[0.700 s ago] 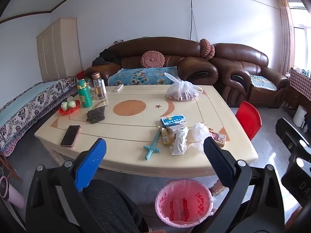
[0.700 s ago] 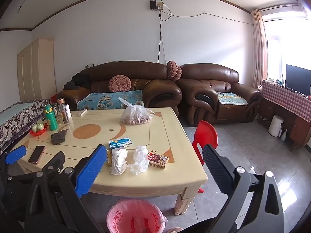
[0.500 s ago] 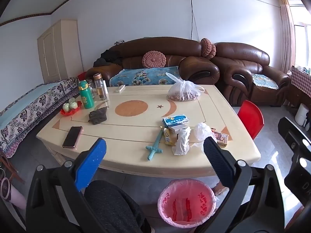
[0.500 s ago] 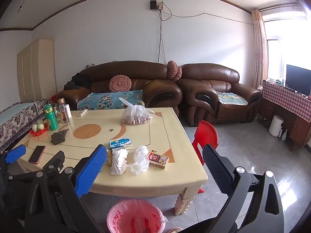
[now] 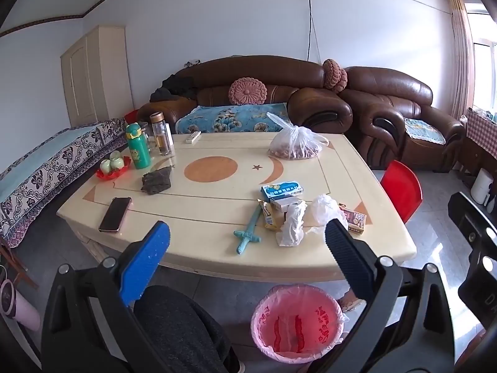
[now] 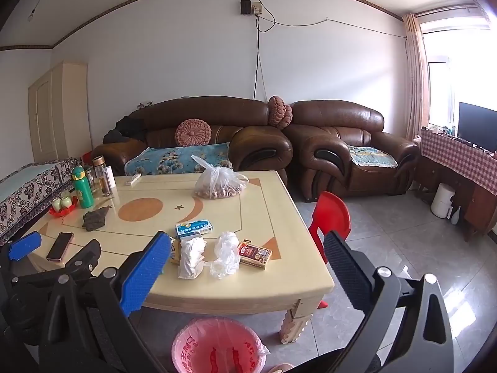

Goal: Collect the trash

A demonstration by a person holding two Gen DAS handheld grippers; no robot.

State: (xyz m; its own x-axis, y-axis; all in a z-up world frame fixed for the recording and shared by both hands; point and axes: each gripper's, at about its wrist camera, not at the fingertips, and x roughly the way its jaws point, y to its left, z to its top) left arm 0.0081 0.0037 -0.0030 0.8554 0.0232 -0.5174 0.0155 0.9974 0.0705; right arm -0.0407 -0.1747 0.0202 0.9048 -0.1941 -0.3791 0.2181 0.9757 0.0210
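Note:
Near the front right of the cream table [image 5: 217, 205] lie a crumpled white tissue [image 5: 292, 225], a crumpled clear bag [image 5: 324, 211], a yellow wrapper [image 5: 269, 216], a blue-white box [image 5: 282, 189] and a red card box [image 5: 354, 217]. On the floor in front of the table stands a bin with a pink liner [image 5: 296, 321]. My left gripper [image 5: 248, 242] hangs open above the table's front edge, holding nothing. My right gripper [image 6: 245, 251] is open too, short of the tissue [image 6: 191, 256], clear bag [image 6: 225, 253] and card box [image 6: 255, 254]. The bin [image 6: 217, 346] sits below it.
A teal toy sword [image 5: 248, 233], a phone [image 5: 115, 214], a dark cloth [image 5: 157, 180], a green bottle [image 5: 138, 150] and a bag of nuts [image 5: 295, 147] are on the table. A red chair [image 5: 400, 191] stands at its right. Brown sofas [image 6: 341, 146] line the back. My dark-clad knee [image 5: 180, 326] is below.
The left wrist view has shifted slightly, so the table and bin sit a little further right in the picture. The right gripper has not moved. Both grippers stay open.

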